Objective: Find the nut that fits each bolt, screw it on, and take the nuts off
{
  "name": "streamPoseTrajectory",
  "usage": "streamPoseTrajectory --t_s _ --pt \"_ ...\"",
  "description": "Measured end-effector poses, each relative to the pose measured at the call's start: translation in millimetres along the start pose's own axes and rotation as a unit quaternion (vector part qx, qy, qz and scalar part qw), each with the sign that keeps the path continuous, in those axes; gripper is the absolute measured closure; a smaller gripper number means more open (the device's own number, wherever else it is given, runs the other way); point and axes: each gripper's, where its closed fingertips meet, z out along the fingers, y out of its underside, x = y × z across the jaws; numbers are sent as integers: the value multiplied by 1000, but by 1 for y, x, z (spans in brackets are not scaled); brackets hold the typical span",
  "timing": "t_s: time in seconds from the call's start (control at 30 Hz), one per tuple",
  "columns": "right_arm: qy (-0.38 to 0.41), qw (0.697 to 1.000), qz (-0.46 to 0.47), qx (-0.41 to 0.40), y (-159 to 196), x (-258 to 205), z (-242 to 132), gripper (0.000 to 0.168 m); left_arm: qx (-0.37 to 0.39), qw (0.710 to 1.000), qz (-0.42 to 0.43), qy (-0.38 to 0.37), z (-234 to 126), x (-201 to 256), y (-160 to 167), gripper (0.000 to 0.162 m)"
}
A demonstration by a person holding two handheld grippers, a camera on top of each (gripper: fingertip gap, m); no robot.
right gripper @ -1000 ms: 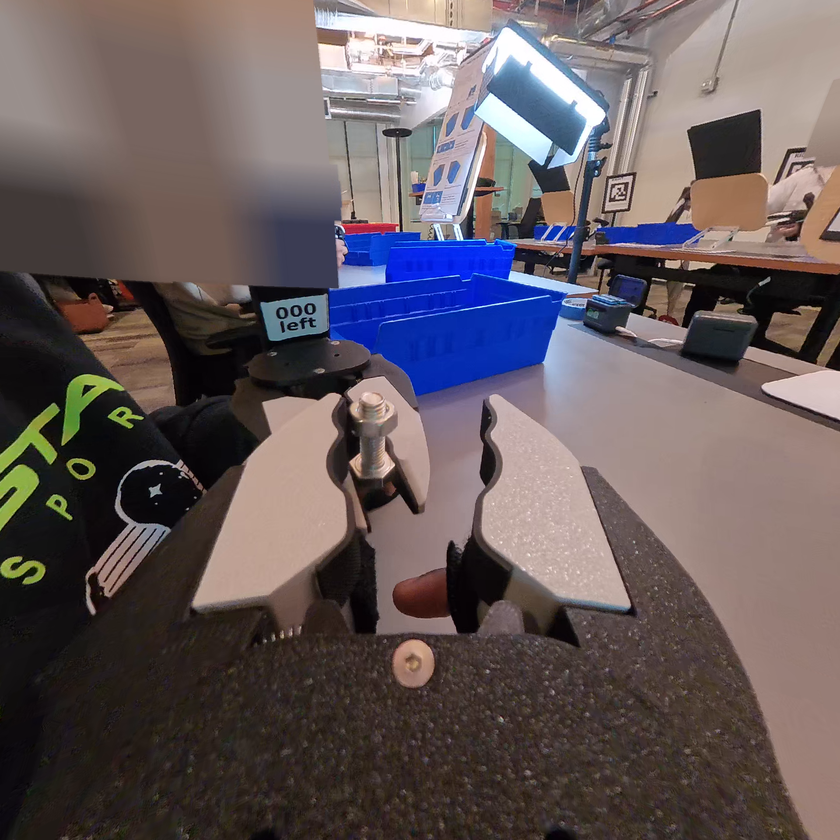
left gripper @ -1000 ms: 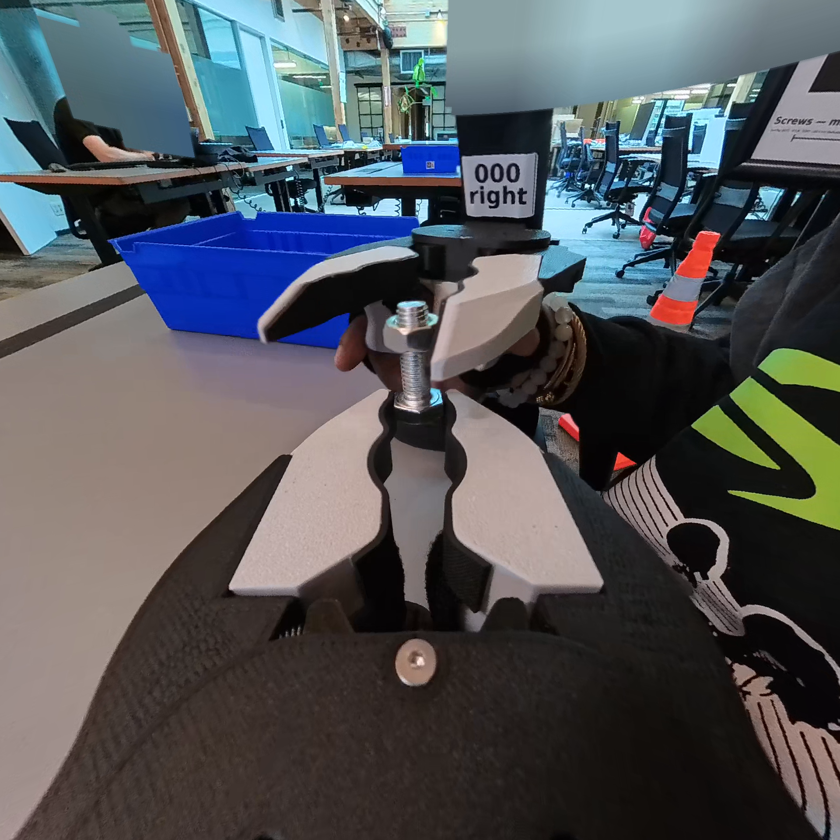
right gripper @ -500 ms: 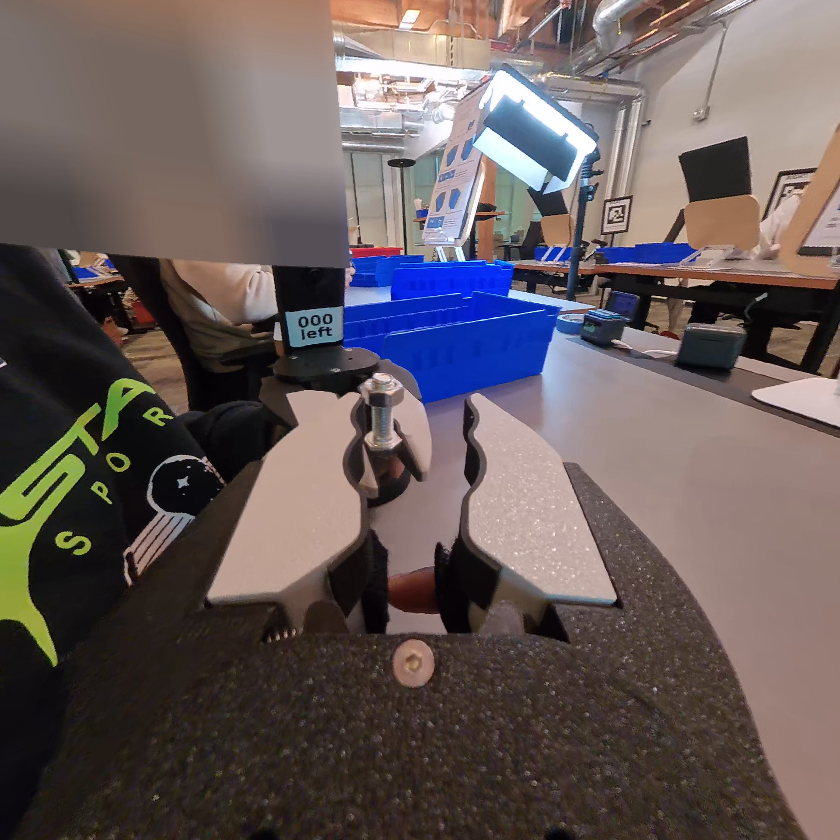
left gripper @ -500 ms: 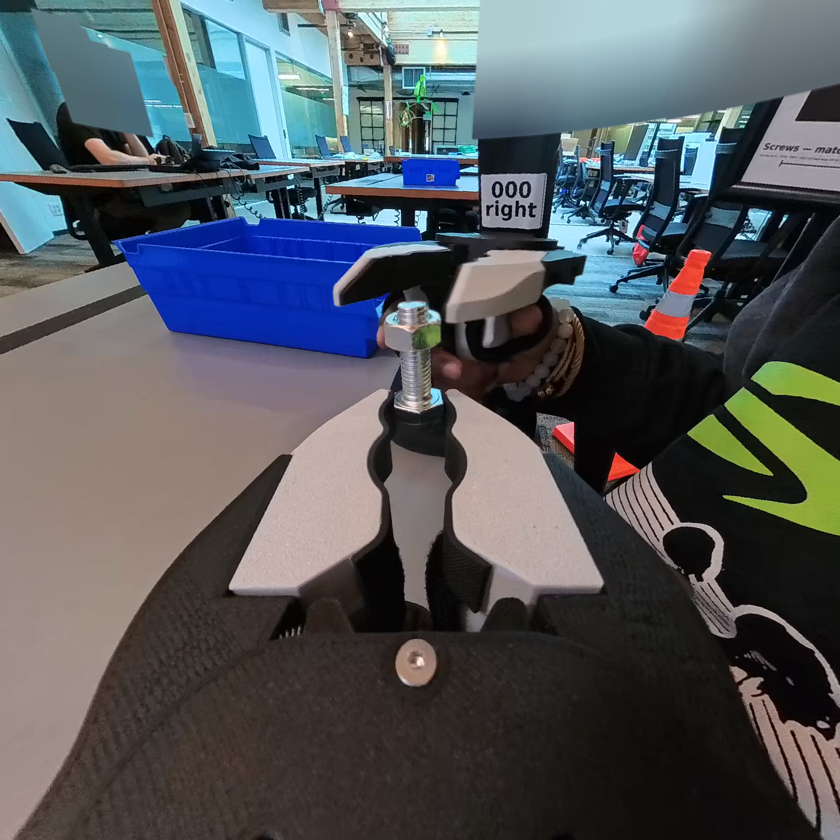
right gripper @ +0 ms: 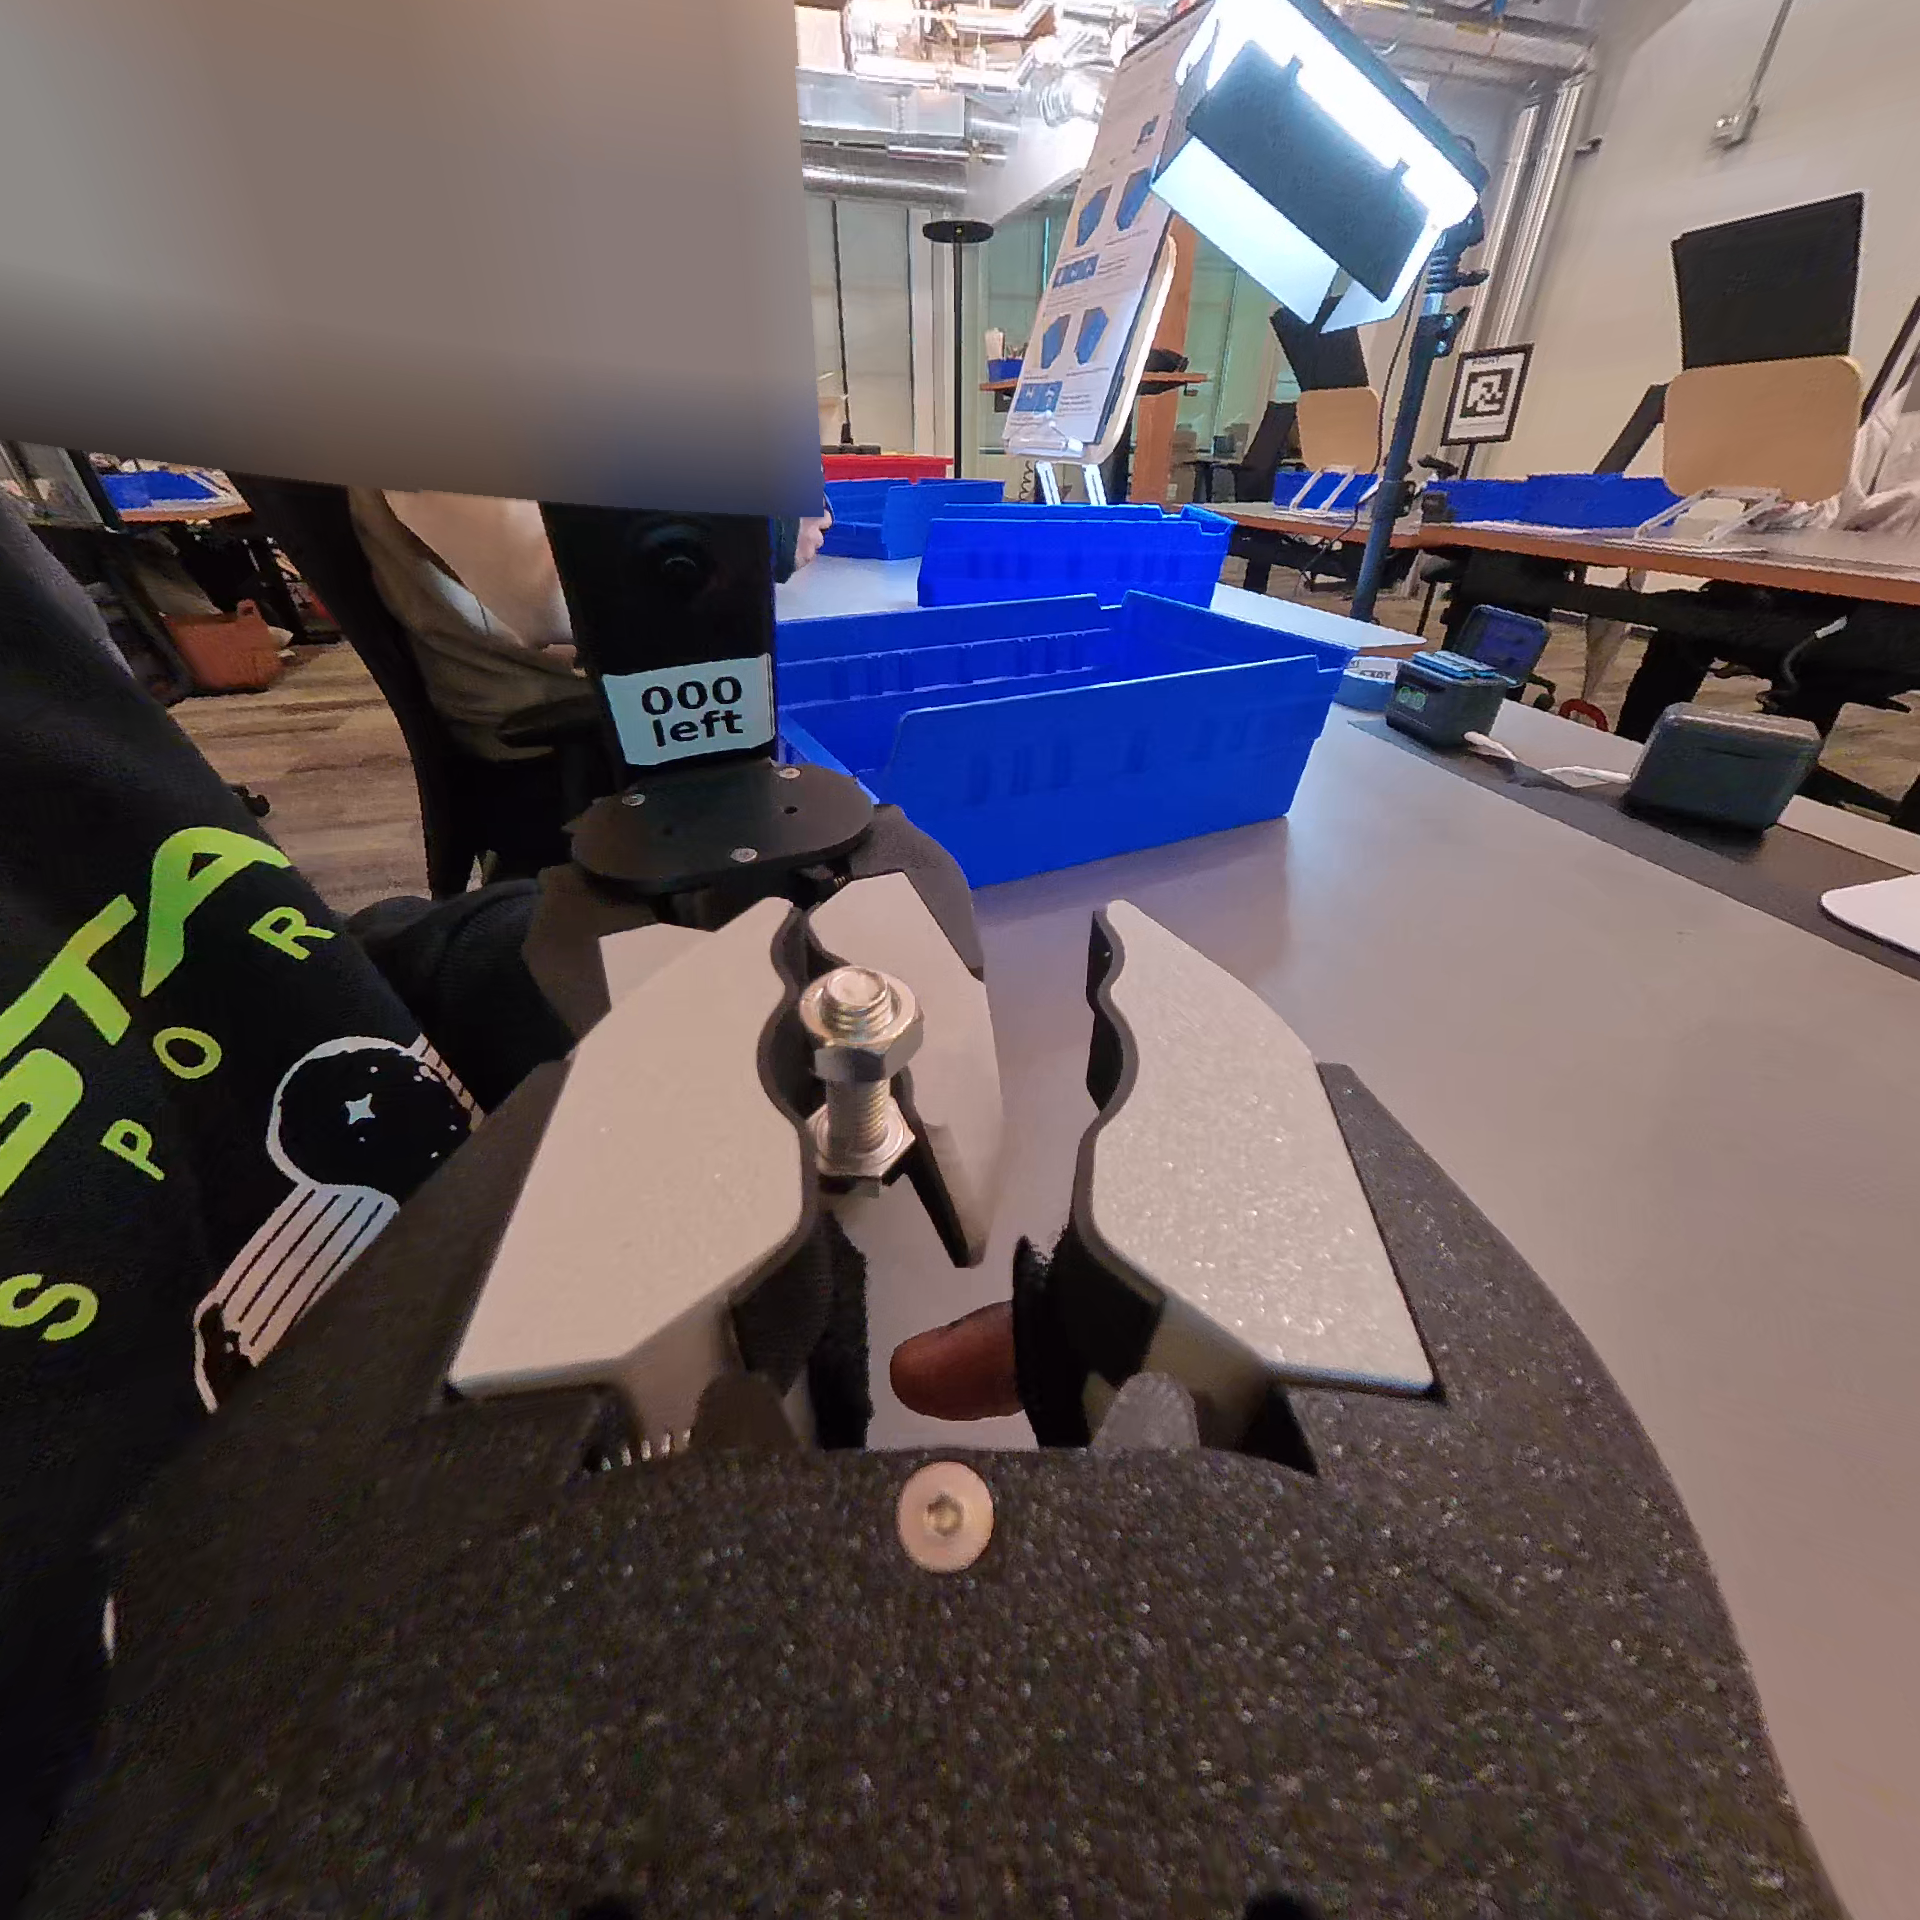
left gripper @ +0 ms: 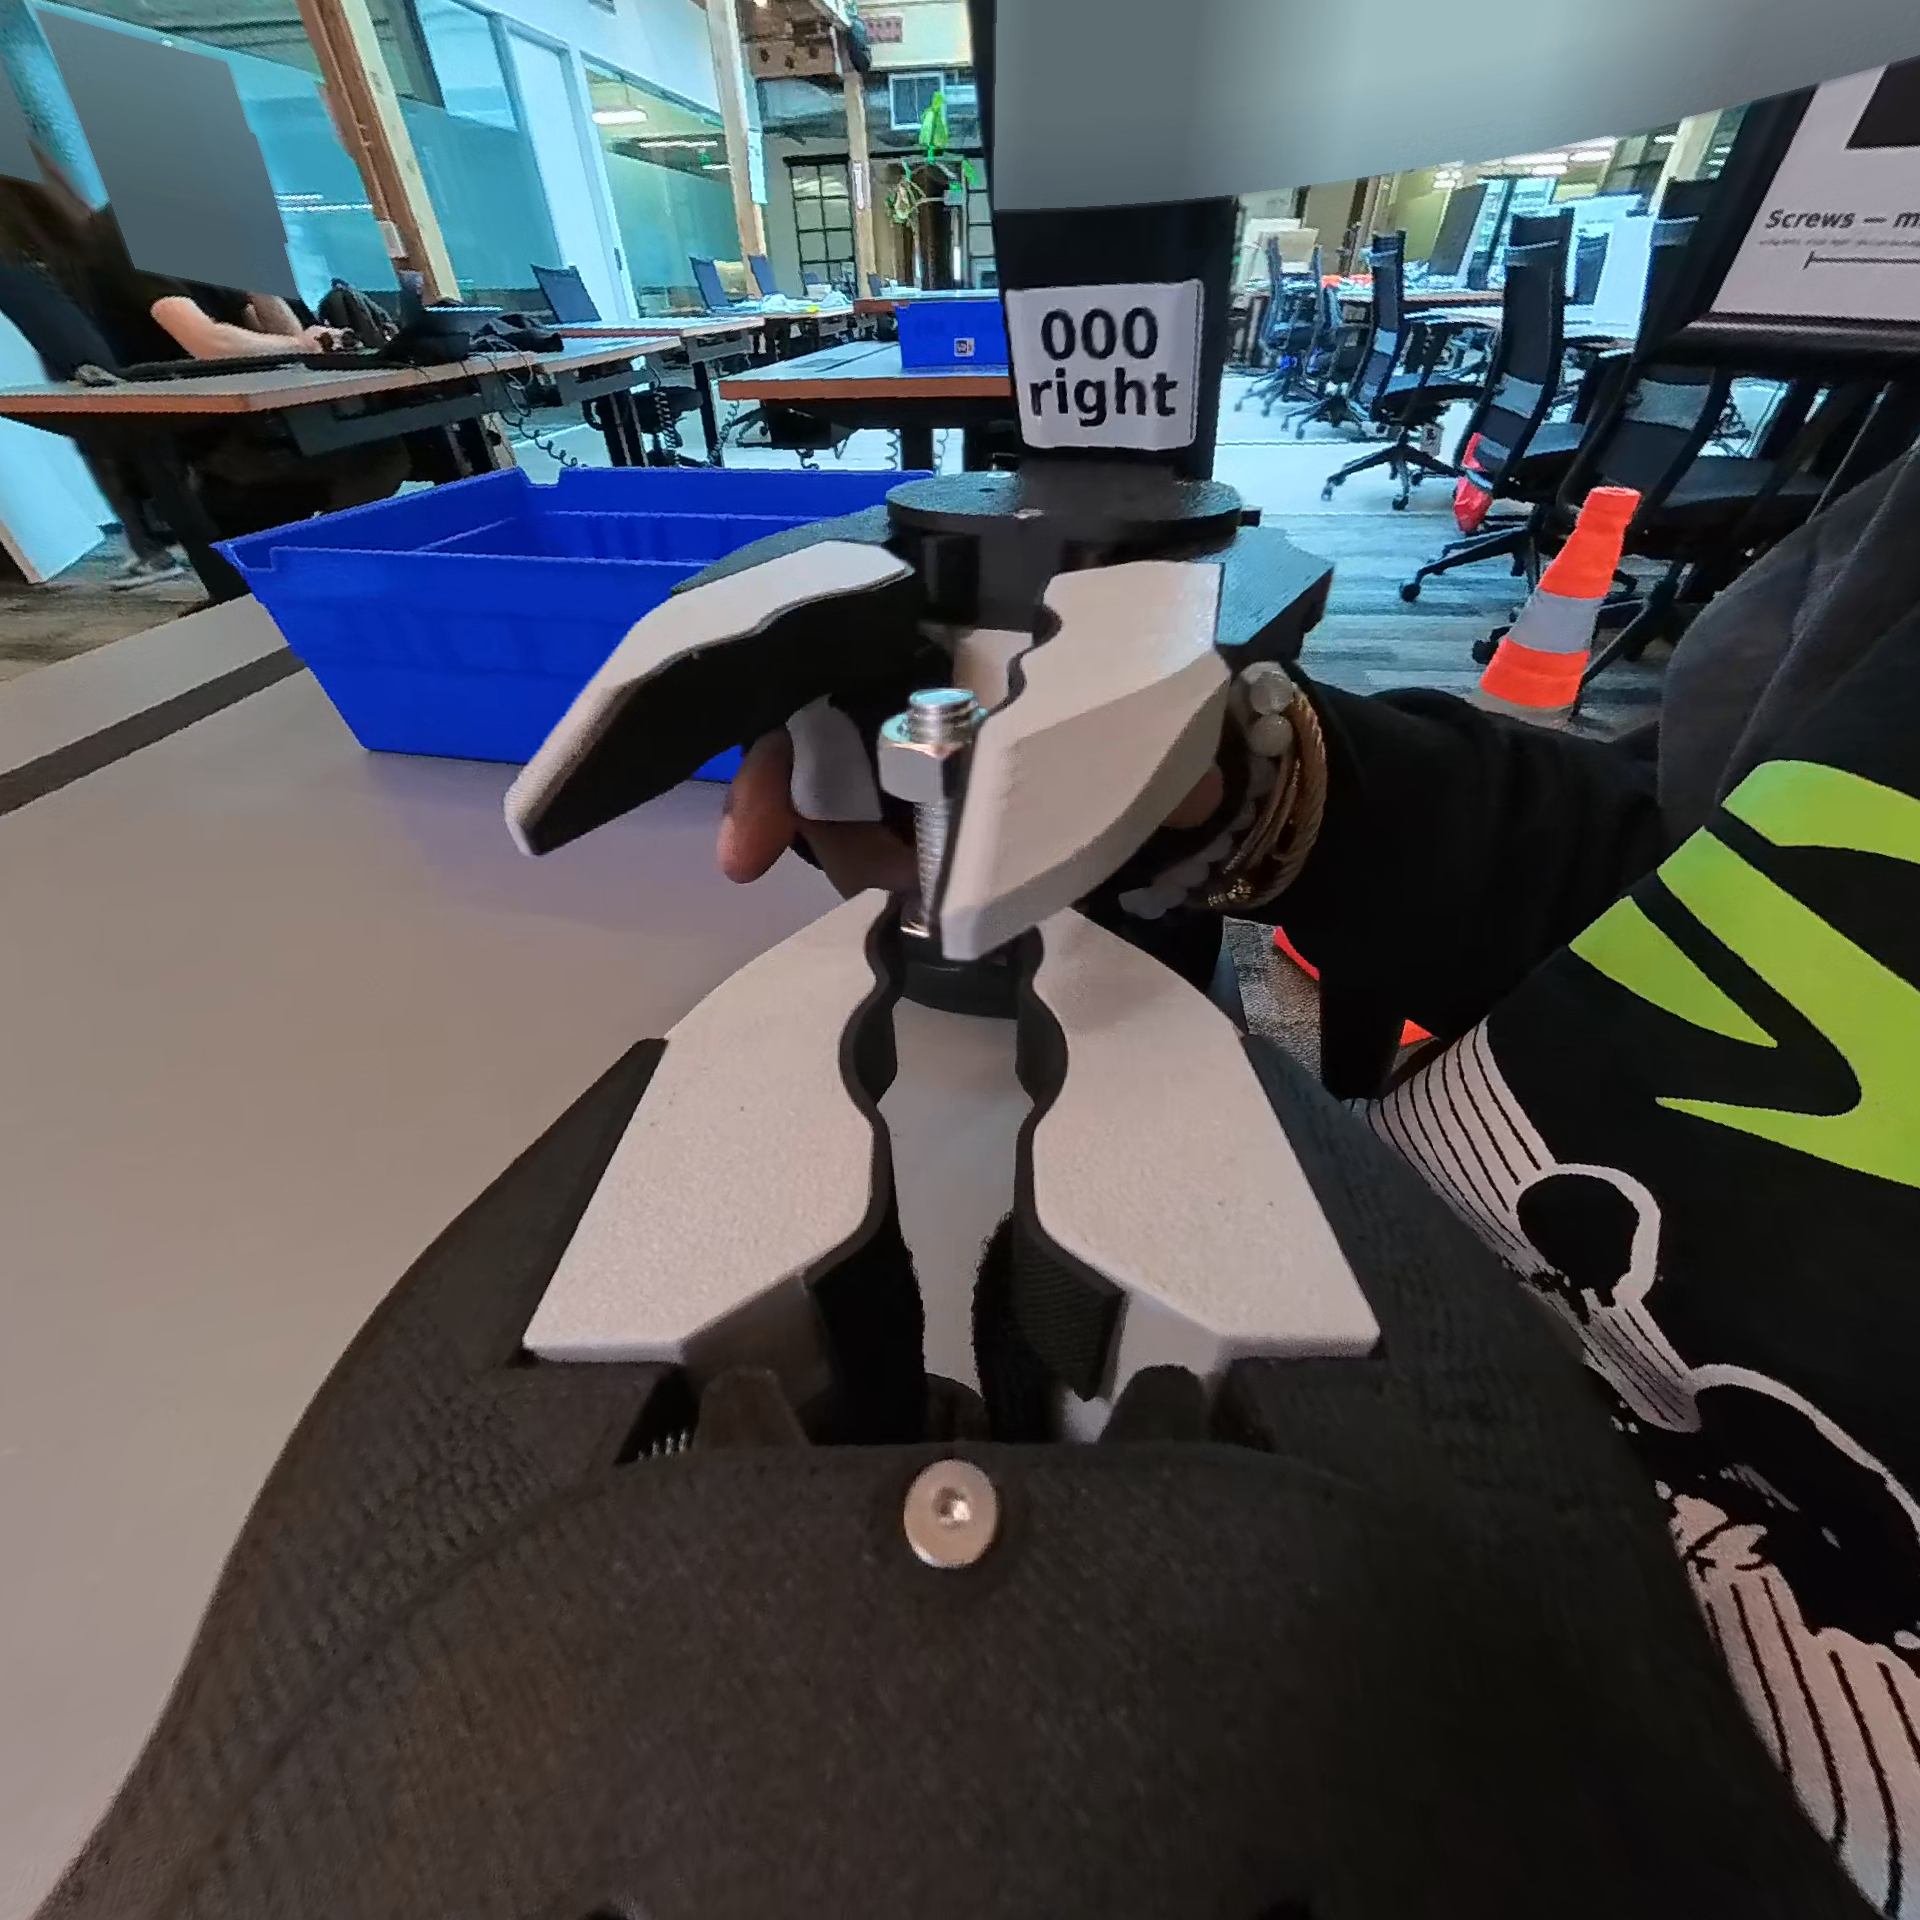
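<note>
A silver bolt [left gripper: 932, 831] stands upright on a black base [left gripper: 966, 982], with a silver hex nut [left gripper: 923, 756] near its top. My left gripper [left gripper: 961, 961] is shut on the black base just above the grey table [left gripper: 312, 987]. My right gripper [right gripper: 945, 935] is open, with the nut [right gripper: 862, 1029] between its fingers and close to its left finger [right gripper: 644, 1143]. In the left wrist view the right gripper [left gripper: 831, 769] reaches in from behind and straddles the nut. Whether a finger touches the nut is unclear.
A blue divided bin [left gripper: 499, 623] stands on the table beyond the grippers; it also shows in the right wrist view [right gripper: 1091, 748]. Small grey devices [right gripper: 1725, 769] sit at the far right. The person's black shirt [left gripper: 1714, 1091] is close on the right. Office desks and chairs lie beyond. Spacing between my two grippers at the tips: around 6 cm.
Half a second ago the right gripper was lifted behind the bolt with its fingers closer together. Now it is back around the nut and opened wide. The left gripper has held still.
</note>
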Motion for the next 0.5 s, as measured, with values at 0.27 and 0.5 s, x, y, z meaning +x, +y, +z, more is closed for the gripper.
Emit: streamPoseTrajectory --t_s 0.27,0.5 --pt "10 1000 4 28 -6 6 -24 117 23 1000 -20 2 -4 -3 -6 143" --pt "25 998 14 49 -10 14 -43 146 33 999 -31 1 -6 -5 -8 143"
